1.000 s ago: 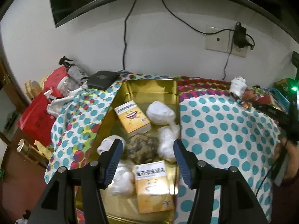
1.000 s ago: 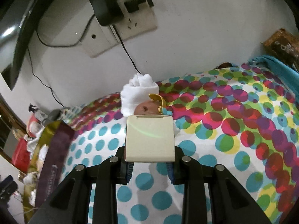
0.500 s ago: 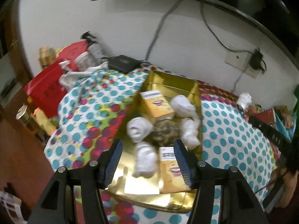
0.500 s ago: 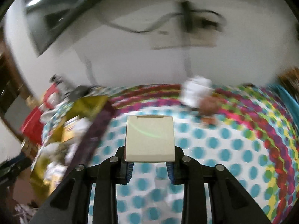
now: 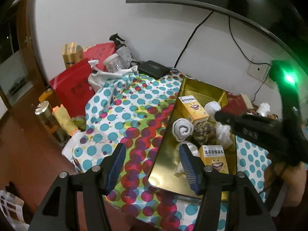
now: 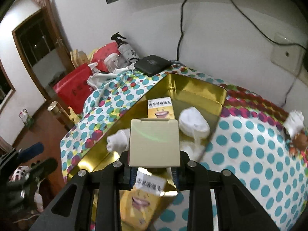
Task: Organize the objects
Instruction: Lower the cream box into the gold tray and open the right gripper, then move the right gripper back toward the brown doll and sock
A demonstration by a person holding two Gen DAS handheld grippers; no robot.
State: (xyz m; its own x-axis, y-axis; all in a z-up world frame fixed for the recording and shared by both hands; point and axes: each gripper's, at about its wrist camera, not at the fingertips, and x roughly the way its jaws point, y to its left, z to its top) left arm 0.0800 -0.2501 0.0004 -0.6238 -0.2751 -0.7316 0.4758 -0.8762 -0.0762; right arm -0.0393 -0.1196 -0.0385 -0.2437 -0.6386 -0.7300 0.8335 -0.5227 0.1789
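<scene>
So the right tongs (image 6: 154, 173) are pinching a cream box (image 6: 154, 141) and holding it up over the gold tin (image 6: 196, 90), roughly above the middle of it. Sitting in that tin are two yellow boxes with a smiling mouth printed on them, one toward the far end (image 6: 160, 110) and one at the near end (image 6: 143, 198), plus a few white rolled socks (image 6: 193, 124) and a brownish fuzzy ball (image 5: 204, 132) tucked in the middle. From the left camera the left tongs (image 5: 152, 165) are hanging spread wide with nothing between them, hovering over the near left corner of the tin and the polka dot cloth (image 5: 134, 115) beside it. That cloth is covering the bench and the tin is lying right on it.

Off to the right on the cloth another white sock (image 6: 294, 121) is lying next to a small brown thing, well apart from the tin. Back by the wall a black flat box (image 5: 154, 69) is resting on the cloth, and to its left a spray bottle (image 5: 123, 52), a clear jar (image 5: 113, 63) and a red bag (image 5: 75, 84) are crowding the corner. A glass bottle with a metal cap (image 5: 50, 121) is standing on the brown wood by the cloth's left edge.
</scene>
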